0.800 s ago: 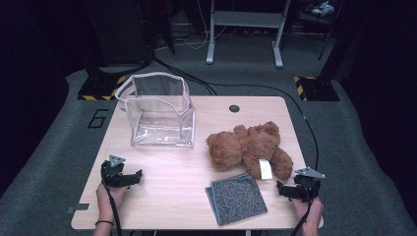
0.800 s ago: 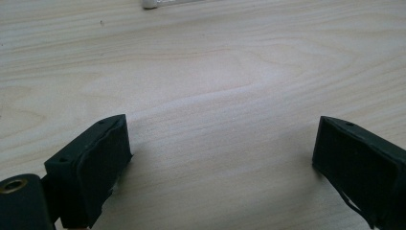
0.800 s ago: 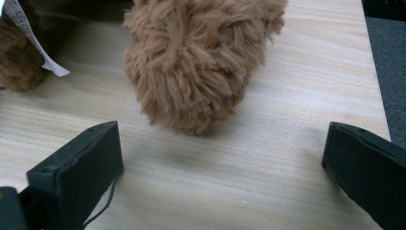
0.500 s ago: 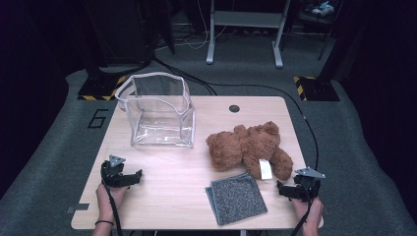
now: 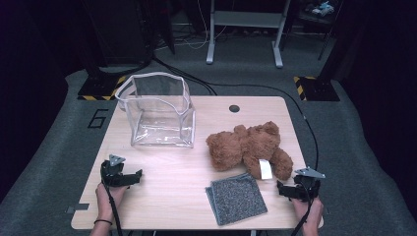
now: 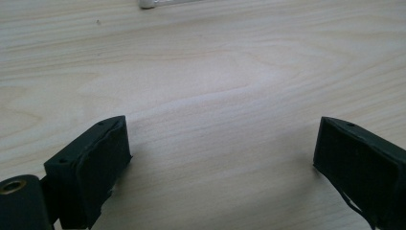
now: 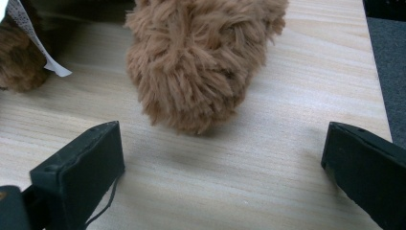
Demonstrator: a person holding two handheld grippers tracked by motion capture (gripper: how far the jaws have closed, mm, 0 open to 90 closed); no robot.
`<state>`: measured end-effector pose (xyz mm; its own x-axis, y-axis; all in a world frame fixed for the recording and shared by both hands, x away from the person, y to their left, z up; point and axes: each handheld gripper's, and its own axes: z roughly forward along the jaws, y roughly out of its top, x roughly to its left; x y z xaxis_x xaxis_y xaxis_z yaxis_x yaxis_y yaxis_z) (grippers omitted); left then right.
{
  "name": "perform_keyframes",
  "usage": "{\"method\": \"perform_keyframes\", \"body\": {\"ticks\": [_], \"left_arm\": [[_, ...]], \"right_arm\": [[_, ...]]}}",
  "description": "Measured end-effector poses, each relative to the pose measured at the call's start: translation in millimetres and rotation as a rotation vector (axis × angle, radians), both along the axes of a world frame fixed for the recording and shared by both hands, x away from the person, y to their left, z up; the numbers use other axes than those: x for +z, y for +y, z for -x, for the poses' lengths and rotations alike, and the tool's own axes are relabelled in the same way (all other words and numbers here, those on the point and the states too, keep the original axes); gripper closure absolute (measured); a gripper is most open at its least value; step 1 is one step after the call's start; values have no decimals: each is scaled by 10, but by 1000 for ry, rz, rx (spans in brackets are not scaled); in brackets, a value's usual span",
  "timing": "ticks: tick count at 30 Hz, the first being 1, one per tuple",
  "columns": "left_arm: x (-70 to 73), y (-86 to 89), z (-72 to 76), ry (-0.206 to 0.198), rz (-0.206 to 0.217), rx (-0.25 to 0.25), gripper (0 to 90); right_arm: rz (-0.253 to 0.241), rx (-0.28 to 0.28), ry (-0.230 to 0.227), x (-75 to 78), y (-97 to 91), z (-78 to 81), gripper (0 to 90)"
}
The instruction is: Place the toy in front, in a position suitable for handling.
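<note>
A brown teddy bear [image 5: 248, 147] lies on its side at the right of the wooden table [image 5: 167, 172], with a white tag [image 5: 265, 168] on it. A clear plastic pouch [image 5: 156, 110] stands open at the back left. A grey folded cloth [image 5: 237, 197] lies near the front edge. My left gripper [image 5: 134, 175] rests at the front left, open over bare wood [image 6: 215, 120]. My right gripper [image 5: 282, 189] sits at the front right, open, just short of the bear's furry foot [image 7: 201, 62]; nothing is between its jaws.
A dark round hole [image 5: 234, 108] sits in the tabletop at the back. Black cables [image 5: 305, 123] trail over the right edge and the grey floor. A metal stand [image 5: 243, 29] and dark equipment stand beyond the table.
</note>
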<state>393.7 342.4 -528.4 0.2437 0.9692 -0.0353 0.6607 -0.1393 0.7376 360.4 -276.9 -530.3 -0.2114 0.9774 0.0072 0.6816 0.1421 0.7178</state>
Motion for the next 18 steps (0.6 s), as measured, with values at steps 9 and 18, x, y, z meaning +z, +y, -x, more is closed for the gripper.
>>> {"method": "perform_keyframes", "body": {"ticks": [9,18], "left_arm": [[317,-9,-145,-62,32,-26,67],[568,-14,-403,-77,54,-43,63]], "right_arm": [[1,0,0,0,0,1,3],[0,0,-2,-1,1,1,4]]}}
